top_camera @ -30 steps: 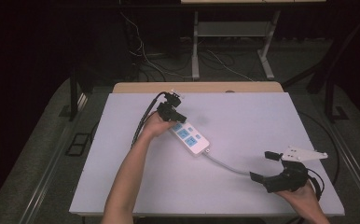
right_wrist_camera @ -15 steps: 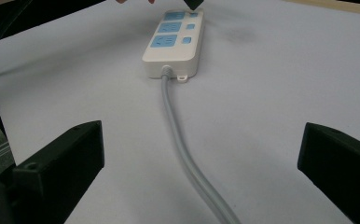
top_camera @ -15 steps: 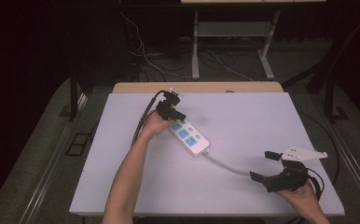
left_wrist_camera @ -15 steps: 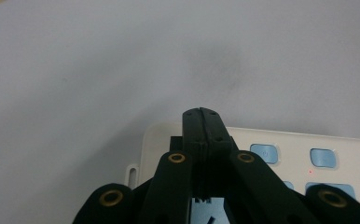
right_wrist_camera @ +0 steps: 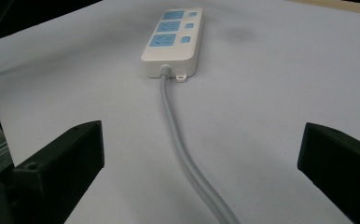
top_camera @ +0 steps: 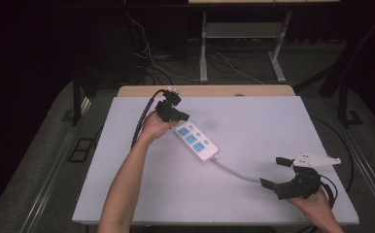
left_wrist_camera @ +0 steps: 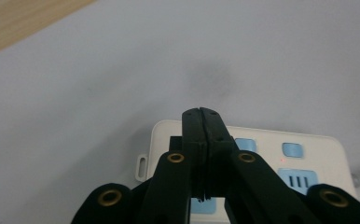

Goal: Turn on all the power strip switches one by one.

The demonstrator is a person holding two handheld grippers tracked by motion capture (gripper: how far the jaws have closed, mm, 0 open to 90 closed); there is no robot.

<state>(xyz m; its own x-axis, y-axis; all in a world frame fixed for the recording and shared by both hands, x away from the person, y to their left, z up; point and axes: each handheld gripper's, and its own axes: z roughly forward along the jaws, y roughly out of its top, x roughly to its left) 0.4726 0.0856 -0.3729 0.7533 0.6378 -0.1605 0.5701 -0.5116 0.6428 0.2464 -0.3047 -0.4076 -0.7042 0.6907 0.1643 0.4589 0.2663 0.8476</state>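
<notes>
The left forearm point(top_camera: 127, 179) reaches far forward from the person's side, and its hand point(top_camera: 152, 127) grips the left gripper point(top_camera: 181, 116) from behind, the two black jaws pressed flat together with nothing between them. The right hand point(top_camera: 316, 206) stays close to the body, cradling the right gripper point(top_camera: 277, 174) from beneath. Its jaws stand spread wide apart, and the grey three-cornered plate point(top_camera: 316, 159) sits above them.

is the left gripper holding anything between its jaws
No: in the left gripper view the left gripper has its black jaws pressed together with nothing between them, above the white plastic power strip.
</notes>
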